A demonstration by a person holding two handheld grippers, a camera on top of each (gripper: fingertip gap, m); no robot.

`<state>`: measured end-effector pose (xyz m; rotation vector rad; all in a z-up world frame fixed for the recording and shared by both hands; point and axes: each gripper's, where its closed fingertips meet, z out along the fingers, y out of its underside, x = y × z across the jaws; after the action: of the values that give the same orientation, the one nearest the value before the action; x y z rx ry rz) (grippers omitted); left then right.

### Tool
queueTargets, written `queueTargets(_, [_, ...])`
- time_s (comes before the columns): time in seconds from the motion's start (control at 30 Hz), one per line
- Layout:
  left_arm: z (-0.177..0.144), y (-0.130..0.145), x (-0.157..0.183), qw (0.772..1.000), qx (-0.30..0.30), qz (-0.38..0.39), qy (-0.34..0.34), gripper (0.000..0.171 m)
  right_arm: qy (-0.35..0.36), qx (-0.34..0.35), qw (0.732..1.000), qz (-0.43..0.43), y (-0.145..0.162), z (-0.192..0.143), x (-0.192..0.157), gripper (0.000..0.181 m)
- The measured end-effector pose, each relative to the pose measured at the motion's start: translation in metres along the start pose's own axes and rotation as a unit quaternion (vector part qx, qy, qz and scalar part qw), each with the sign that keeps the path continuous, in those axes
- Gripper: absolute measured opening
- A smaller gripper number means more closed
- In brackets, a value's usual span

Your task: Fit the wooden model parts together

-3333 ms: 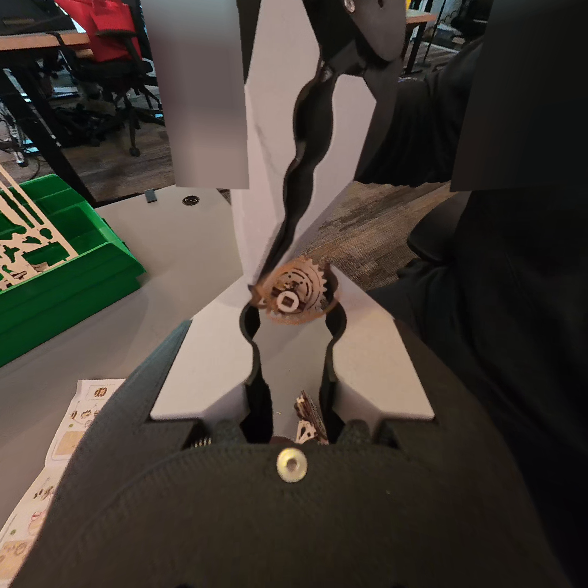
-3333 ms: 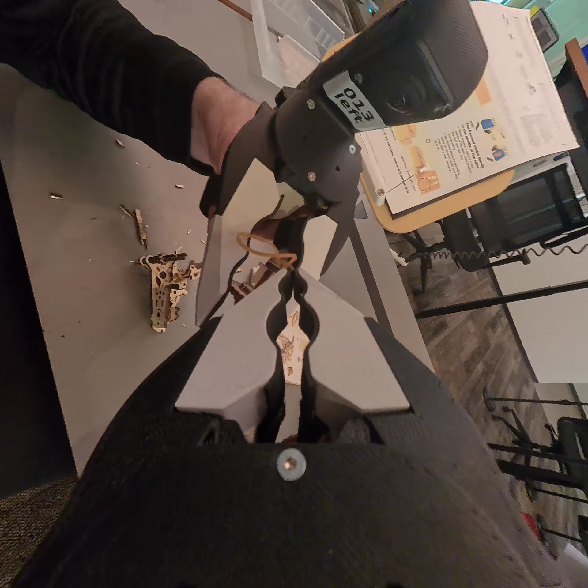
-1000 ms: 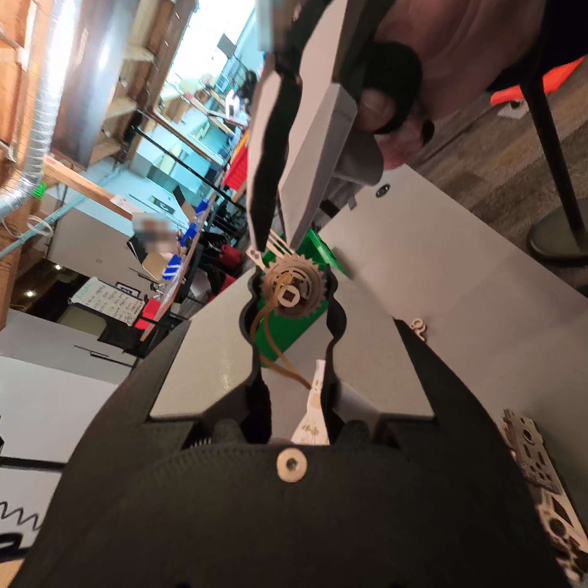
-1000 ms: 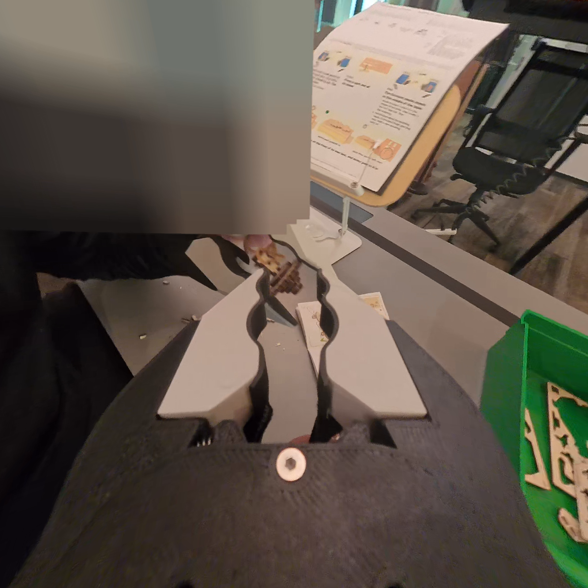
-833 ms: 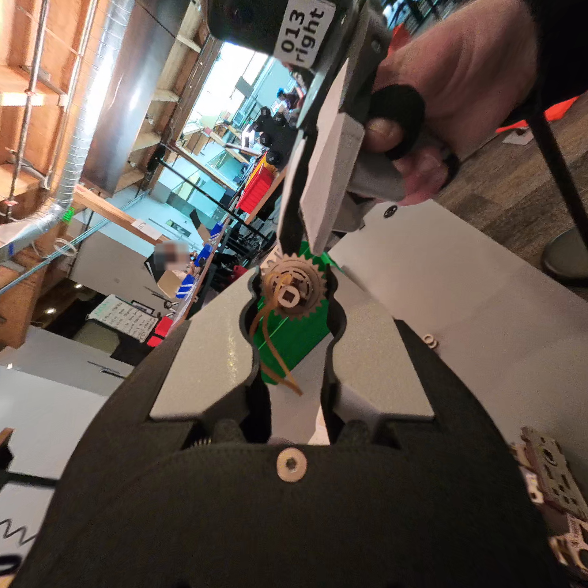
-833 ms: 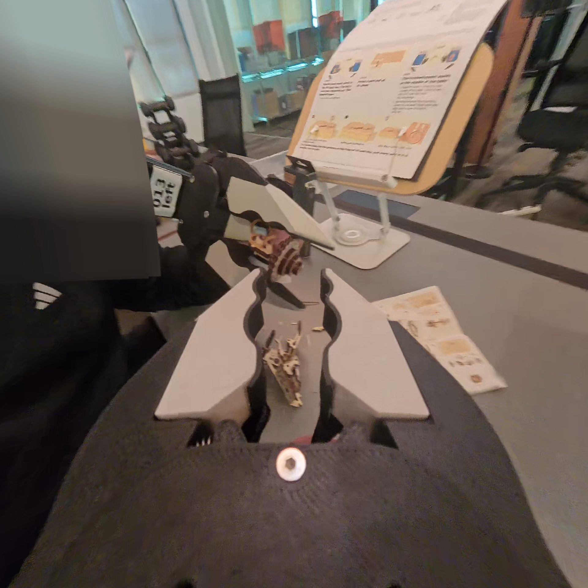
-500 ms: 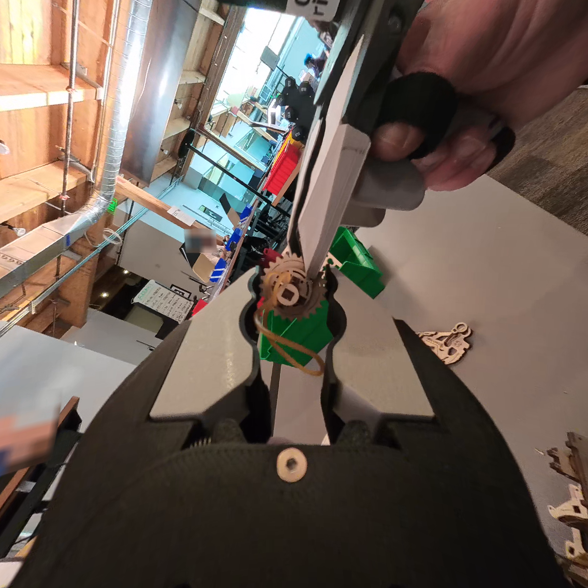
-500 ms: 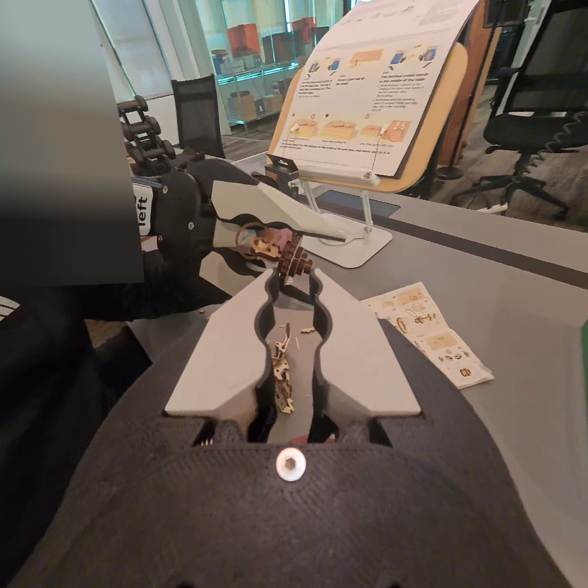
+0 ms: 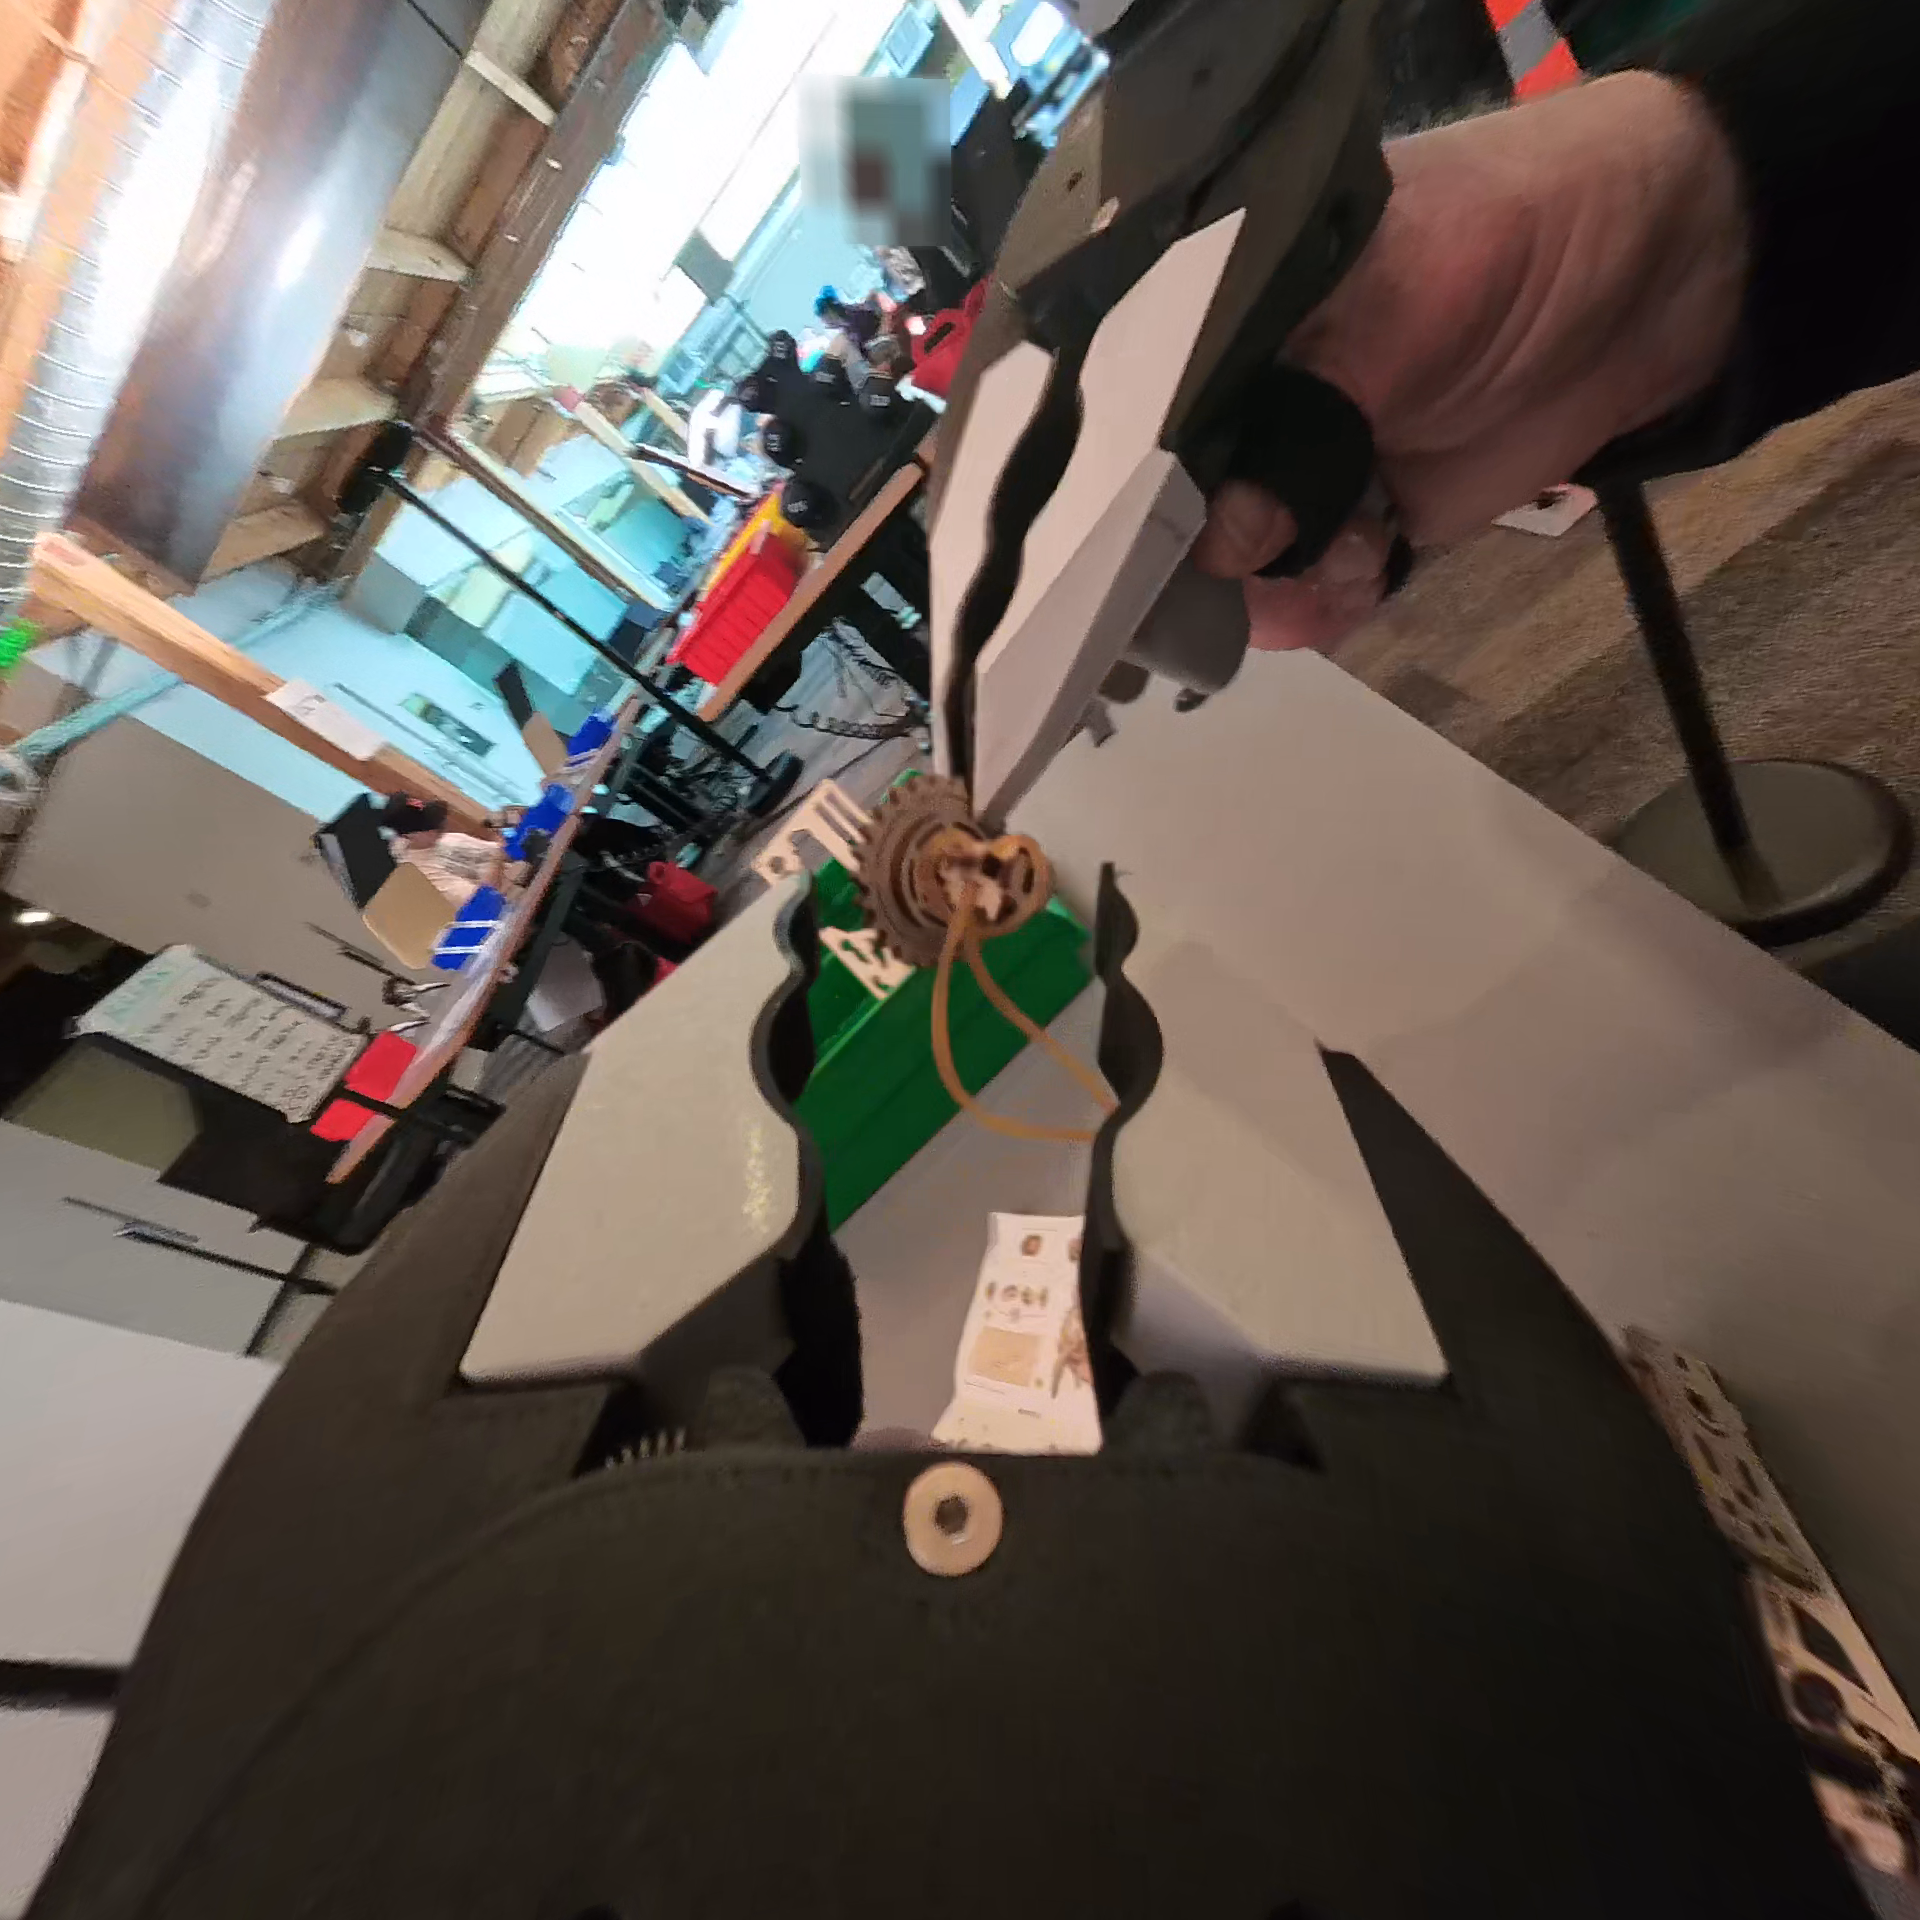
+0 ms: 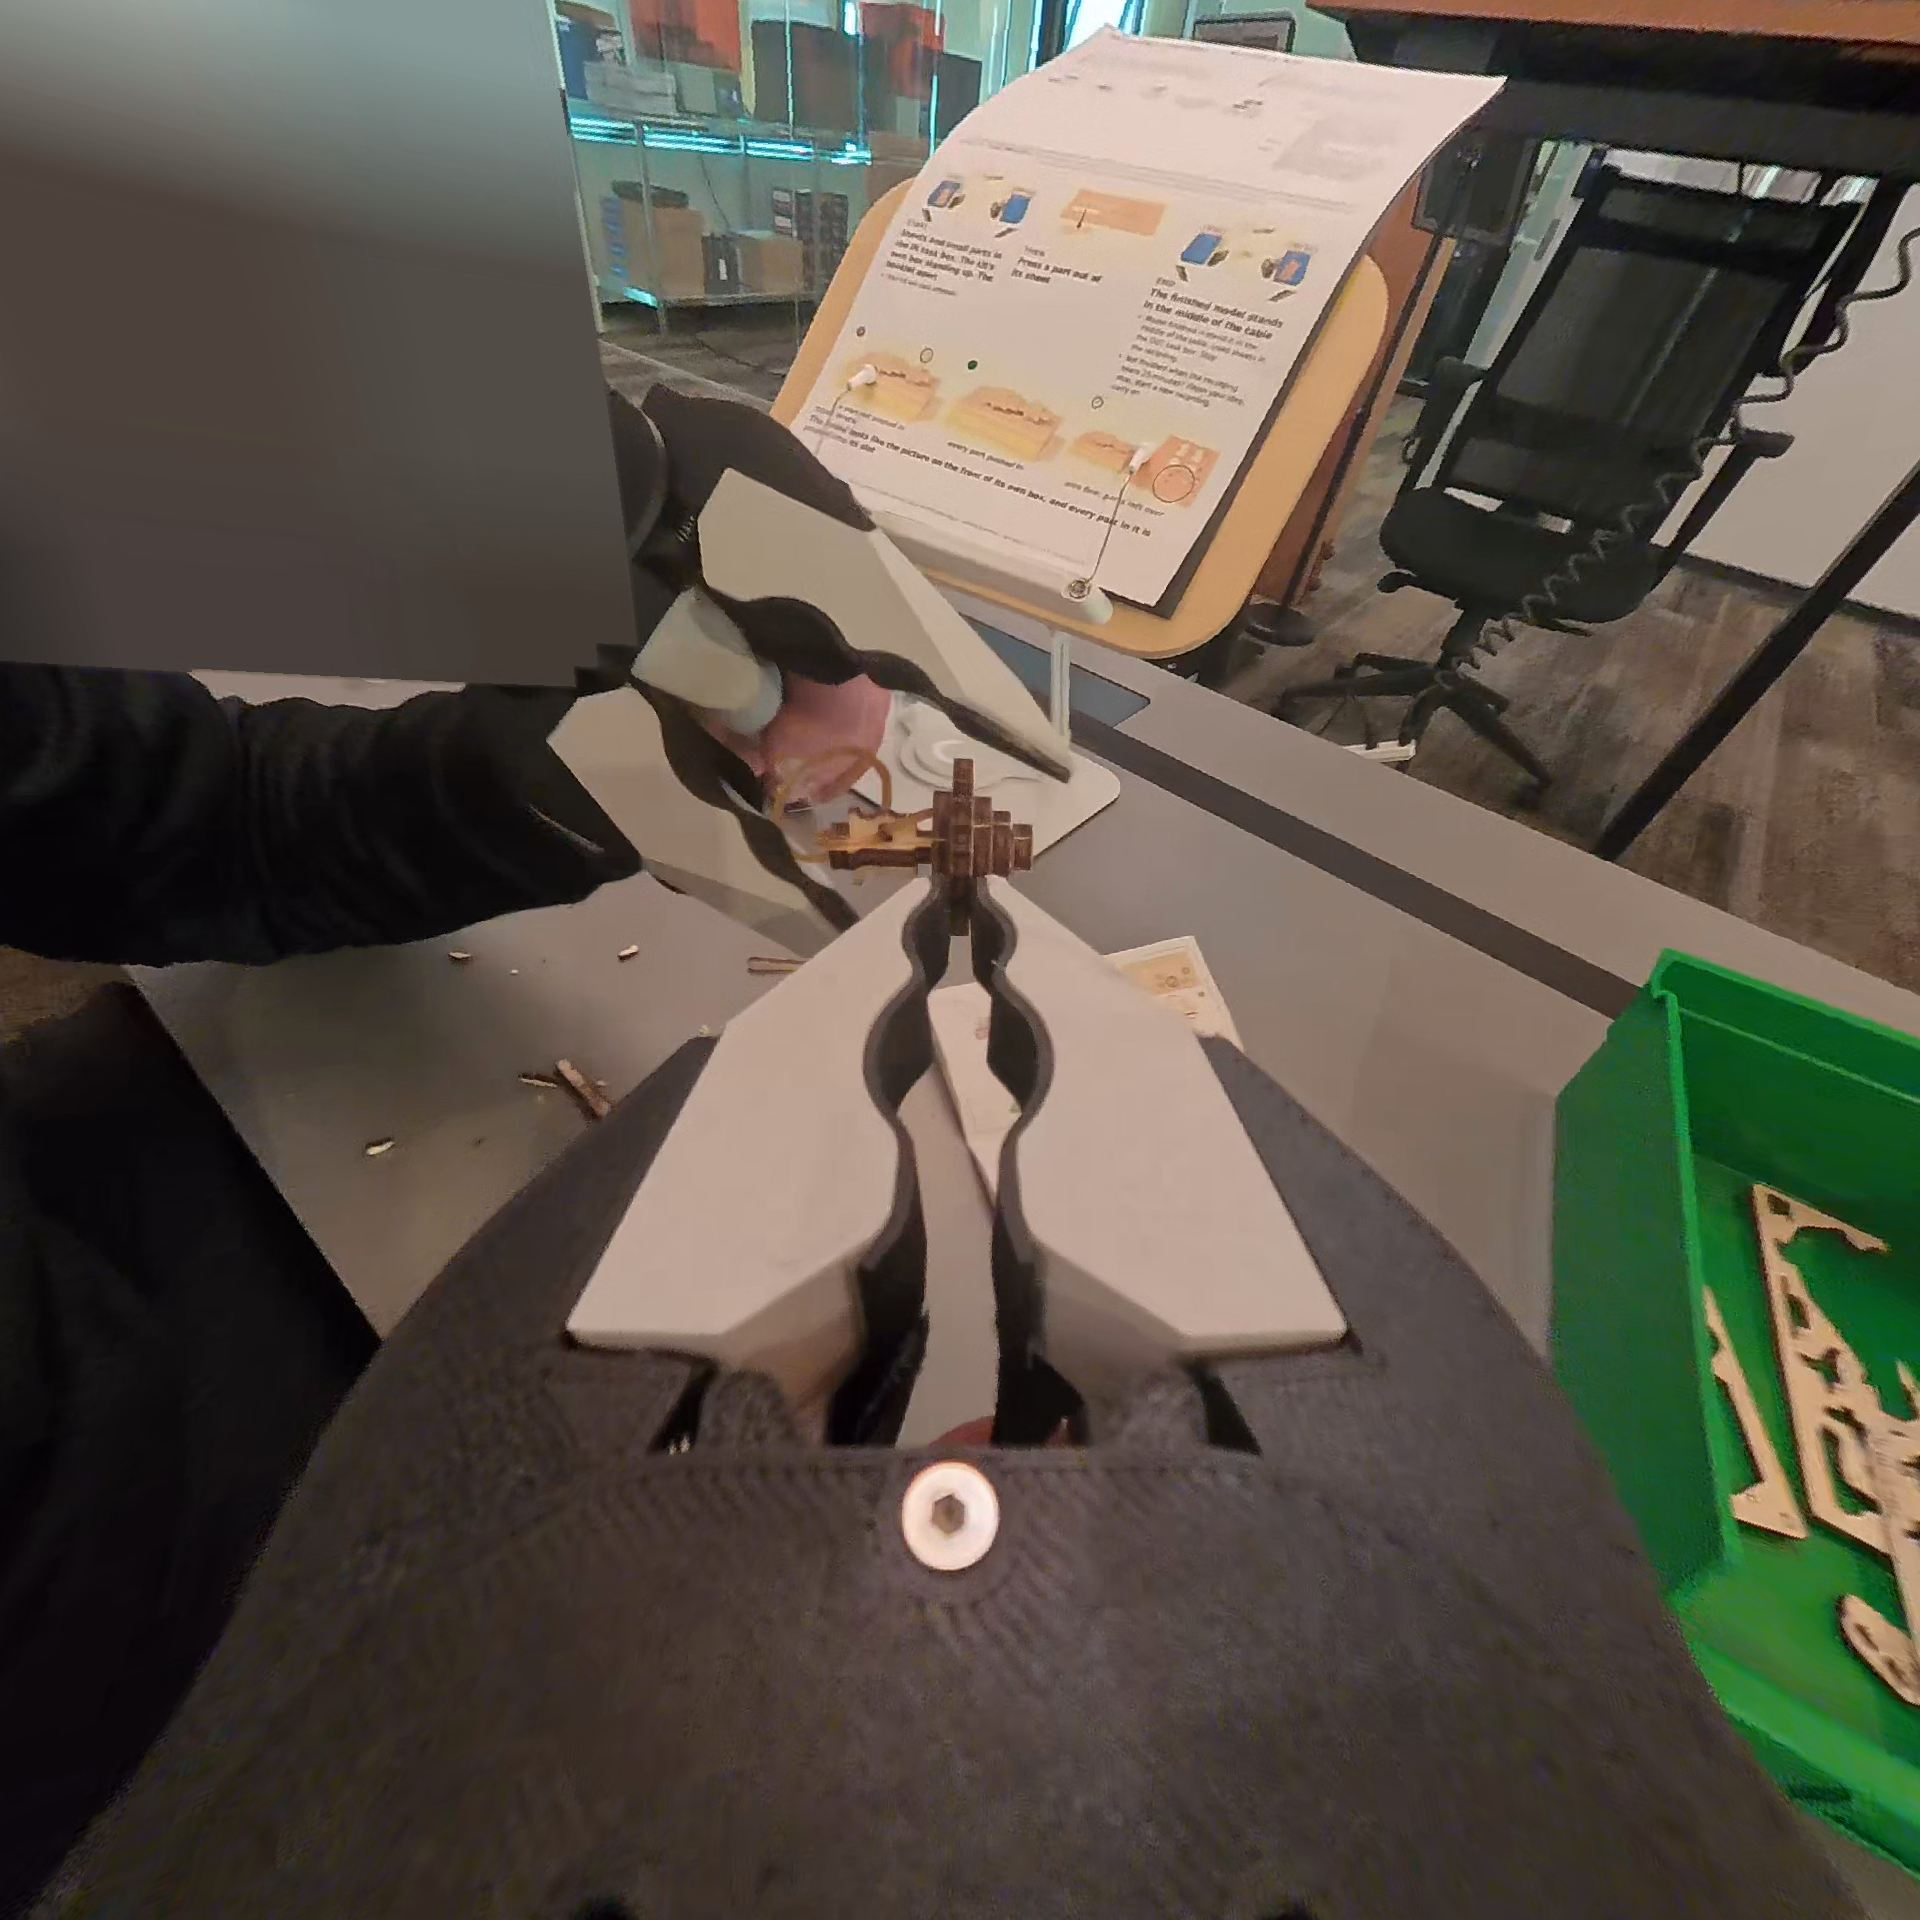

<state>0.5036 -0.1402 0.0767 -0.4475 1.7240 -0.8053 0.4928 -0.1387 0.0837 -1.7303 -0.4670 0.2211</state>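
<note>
Left wrist view
- Left gripper (image 9: 951, 904): its two fingers stand wide apart, holding nothing.
- Gear assembly (image 9: 951, 868): a small wooden toothed wheel on a short axle, held in the air just beyond the left fingertips, above the counter (image 9: 1455, 1039).
- Rubber band (image 9: 987, 1049): a tan loop hanging down from the gear assembly into the gap between the left fingers.
- Right gripper (image 9: 971, 800): reaches down from above, its tips meeting the gear assembly at the top edge.
- Green bin (image 9: 914, 1029): on the counter behind the gear assembly.
- Leaflet (image 9: 1023, 1340): flat on the counter between the fingers' bases.

Right wrist view
- Right gripper (image 10: 961, 894): narrow, tips pinched on the gear assembly (image 10: 961, 831), which stands upright on edge above them.
- Left gripper (image 10: 935, 852): wide, one finger above the axle, one below, not clearly touching.
- Green bin (image 10: 1662, 1247): at the right, with cut wooden sheets (image 10: 1829, 1382) inside.
- Instruction stand (image 10: 1122, 343): on the counter behind.
</note>
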Motion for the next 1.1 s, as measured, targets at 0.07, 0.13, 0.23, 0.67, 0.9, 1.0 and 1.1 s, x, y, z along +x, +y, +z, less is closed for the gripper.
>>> queueTargets(0.07, [-0.002,0.004,0.002,0.999,-0.001,-0.025,0.035,0.055,0.006,0.001,1.0,-0.013,-0.002,-0.004,0.004,0.0])
queueTargets(0.13, [-0.007,0.006,0.003,0.994,0.014,-0.077,0.079,0.058,0.016,0.001,1.0,-0.025,-0.003,-0.009,0.01,0.0])
queueTargets(0.23, [-0.013,0.004,0.006,0.969,0.044,-0.185,0.157,0.046,0.03,-0.004,0.998,-0.048,-0.005,-0.015,0.016,0.0])
queueTargets(0.67, [-0.026,-0.019,0.0,0.891,0.157,-0.348,0.245,0.0,0.067,-0.066,0.982,-0.164,0.013,-0.011,0.02,0.0])
queueTargets(0.9, [-0.033,-0.02,-0.01,0.879,0.17,-0.373,0.245,0.0,0.086,-0.097,0.969,-0.211,0.021,-0.009,0.024,0.0])
queueTargets(1.0, [-0.034,-0.014,-0.018,0.876,0.169,-0.386,0.235,0.0,0.093,-0.107,0.964,-0.226,0.023,-0.01,0.026,0.0])
queueTargets(1.1, [-0.039,-0.016,-0.027,0.869,0.185,-0.398,0.227,0.0,0.1,-0.121,0.956,-0.249,0.027,-0.01,0.026,0.0])
